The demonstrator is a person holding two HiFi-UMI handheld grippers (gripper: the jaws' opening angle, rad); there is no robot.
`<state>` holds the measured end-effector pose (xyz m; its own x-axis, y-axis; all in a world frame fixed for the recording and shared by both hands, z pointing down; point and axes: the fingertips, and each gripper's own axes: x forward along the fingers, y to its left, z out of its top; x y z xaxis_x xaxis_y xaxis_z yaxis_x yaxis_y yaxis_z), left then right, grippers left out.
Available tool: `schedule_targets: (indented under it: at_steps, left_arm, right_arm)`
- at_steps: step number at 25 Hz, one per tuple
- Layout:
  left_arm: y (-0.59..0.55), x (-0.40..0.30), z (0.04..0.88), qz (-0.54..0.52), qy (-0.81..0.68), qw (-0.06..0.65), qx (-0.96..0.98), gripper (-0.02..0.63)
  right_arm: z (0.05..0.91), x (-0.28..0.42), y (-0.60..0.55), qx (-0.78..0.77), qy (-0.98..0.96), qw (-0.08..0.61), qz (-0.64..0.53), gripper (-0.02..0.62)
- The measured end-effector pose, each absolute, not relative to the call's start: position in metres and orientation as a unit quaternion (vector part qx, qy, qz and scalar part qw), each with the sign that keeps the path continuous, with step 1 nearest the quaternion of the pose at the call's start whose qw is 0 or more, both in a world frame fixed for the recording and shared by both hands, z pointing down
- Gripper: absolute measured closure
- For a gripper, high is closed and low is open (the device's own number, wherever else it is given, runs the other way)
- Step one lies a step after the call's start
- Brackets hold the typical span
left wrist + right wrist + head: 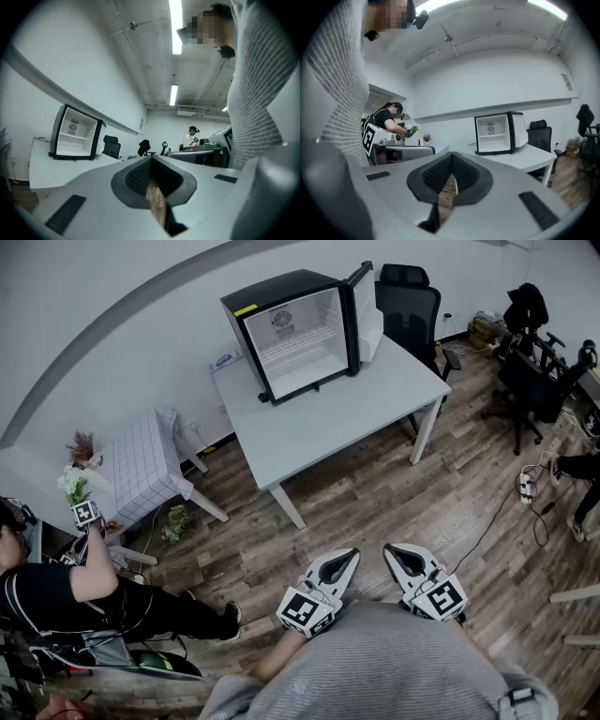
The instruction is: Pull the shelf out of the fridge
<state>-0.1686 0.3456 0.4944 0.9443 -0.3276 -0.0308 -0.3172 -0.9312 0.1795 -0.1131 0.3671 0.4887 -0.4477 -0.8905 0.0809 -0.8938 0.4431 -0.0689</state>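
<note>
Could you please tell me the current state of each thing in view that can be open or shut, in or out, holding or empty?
fridge: open, upright on the table.
fridge door: swung wide open.
shelf: inside the fridge, not yet pulled out.
left gripper: jaws together, empty, far from the fridge.
right gripper: jaws together, empty, far from the fridge.

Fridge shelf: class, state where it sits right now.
Head view, upper centre: the shelf sits inside the open fridge, standing at the white table's far left.
</note>
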Motion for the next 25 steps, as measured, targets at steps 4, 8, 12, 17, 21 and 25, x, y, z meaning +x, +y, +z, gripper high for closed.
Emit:
schedule_targets:
  at_steps: [4, 8, 12, 17, 21, 25]
  left_arm:
    - [0.3495, -0.1694, 0.4971, -0.029, -0.166, 0.085, 0.982, 0.595]
    - [0.3516, -0.1699, 0.5004, -0.029, -0.167, 0.080, 0.982, 0.595]
    - [0.3512, -0.1722, 0.5021, -0.026, -0.167, 0.080, 0.982, 0.595]
    - [0.3449, -0.1737, 0.5018, -0.024, -0.168, 0.079, 0.982, 0.595]
    - [0.3441, -0.1740, 0.5024, -0.024, -0.168, 0.079, 0.982, 0.595]
    - [0.3445, -0.1725, 0.5054, -0.023, -0.168, 0.078, 0.983, 0.595]
  right_arm:
    - [0.4891, -0.1140, 0.3716, 0.524, -0.850, 0.016, 0.051, 0.583]
    - [0.4915, -0.1158, 0.3742, 0.522, -0.851, 0.017, 0.051, 0.583]
    - [0.4934, -0.1191, 0.3743, 0.520, -0.852, 0.019, 0.048, 0.583]
    - [0.4913, -0.1192, 0.3692, 0.521, -0.852, 0.019, 0.050, 0.583]
    - [0.4918, -0.1188, 0.3693, 0.522, -0.851, 0.018, 0.051, 0.583]
    - [0.4930, -0.1177, 0.3700, 0.519, -0.853, 0.010, 0.049, 0.583]
